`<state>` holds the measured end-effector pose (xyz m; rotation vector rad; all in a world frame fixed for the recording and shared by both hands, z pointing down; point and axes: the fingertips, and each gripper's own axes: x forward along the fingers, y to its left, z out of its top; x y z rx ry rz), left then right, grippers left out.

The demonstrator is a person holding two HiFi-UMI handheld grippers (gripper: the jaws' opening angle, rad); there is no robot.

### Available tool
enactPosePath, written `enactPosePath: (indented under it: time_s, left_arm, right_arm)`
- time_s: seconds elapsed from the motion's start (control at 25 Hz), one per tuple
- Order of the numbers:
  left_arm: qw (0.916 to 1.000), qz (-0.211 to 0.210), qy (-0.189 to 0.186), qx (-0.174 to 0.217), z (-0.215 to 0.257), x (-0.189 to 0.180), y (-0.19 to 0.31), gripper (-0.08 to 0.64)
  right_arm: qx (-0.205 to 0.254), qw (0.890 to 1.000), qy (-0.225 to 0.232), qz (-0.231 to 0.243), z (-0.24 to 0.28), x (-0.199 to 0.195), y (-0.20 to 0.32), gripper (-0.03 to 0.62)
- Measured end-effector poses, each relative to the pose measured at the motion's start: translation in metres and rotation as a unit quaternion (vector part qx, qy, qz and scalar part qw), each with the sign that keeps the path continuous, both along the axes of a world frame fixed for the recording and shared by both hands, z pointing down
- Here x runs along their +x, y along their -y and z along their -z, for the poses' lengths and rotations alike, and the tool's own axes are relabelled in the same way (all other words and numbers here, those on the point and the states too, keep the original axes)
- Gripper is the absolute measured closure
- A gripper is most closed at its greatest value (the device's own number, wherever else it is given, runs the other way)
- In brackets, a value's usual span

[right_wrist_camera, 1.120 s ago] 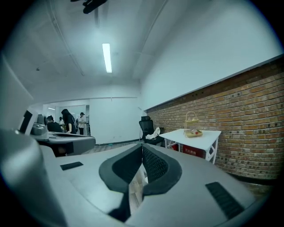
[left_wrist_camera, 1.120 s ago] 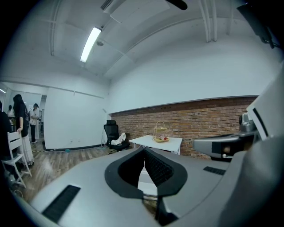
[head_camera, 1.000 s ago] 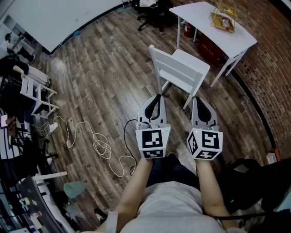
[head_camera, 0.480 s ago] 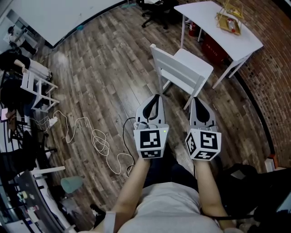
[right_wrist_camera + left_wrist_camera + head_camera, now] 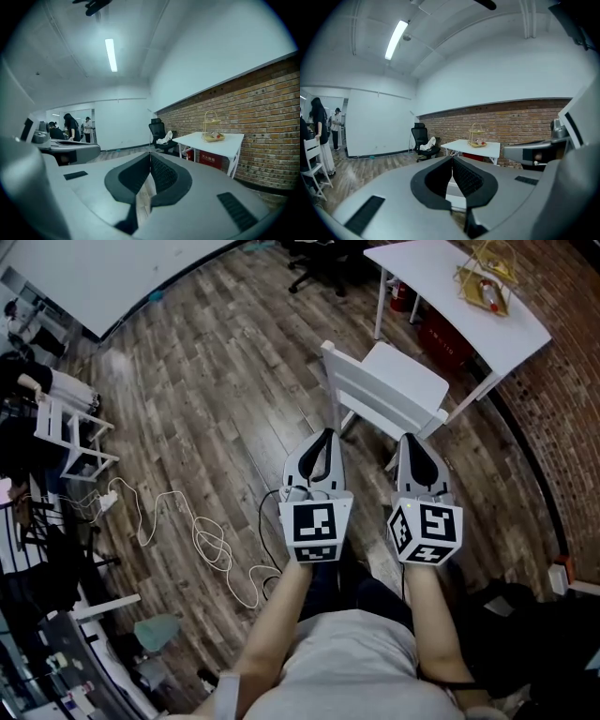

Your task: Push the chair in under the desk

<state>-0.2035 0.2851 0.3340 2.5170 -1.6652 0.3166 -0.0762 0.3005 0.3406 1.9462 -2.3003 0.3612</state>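
A white wooden chair (image 5: 389, 390) stands on the plank floor, its backrest toward me and its seat facing the white desk (image 5: 469, 296) by the brick wall. My left gripper (image 5: 324, 435) and right gripper (image 5: 411, 439) hover side by side just short of the backrest, both shut and empty. In the left gripper view the left gripper (image 5: 452, 159) points toward the desk (image 5: 471, 145). The right gripper view has the right gripper (image 5: 150, 157) with the desk (image 5: 215, 143) off to its right. A gold wire rack (image 5: 487, 277) sits on the desk.
A black office chair (image 5: 319, 259) stands left of the desk. A red box (image 5: 441, 334) sits under the desk. A white cable (image 5: 202, 540) loops over the floor at my left. Small white chairs (image 5: 66, 432) and people (image 5: 70, 126) are at the far left.
The view has shifted slightly; the chair and desk sit a bit further right and up in the frame. Both grippers stay shut just short of the backrest.
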Motion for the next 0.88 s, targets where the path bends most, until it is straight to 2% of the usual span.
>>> enactPosePath:
  time_s: [0.52,0.88]
  left_arm:
    - [0.9979,-0.062,-0.005,-0.02,-0.013,-0.036,0.11,0.543]
    - [0.9952,-0.092,-0.007,-0.033,-0.028,-0.04,0.155,0.543]
  right_arm:
    - [-0.026,0.998,-0.012,-0.055,-0.014,-0.038,0.093,0.577]
    - [-0.041,0.995,-0.015,-0.089,-0.027,-0.038,0.122,0.577]
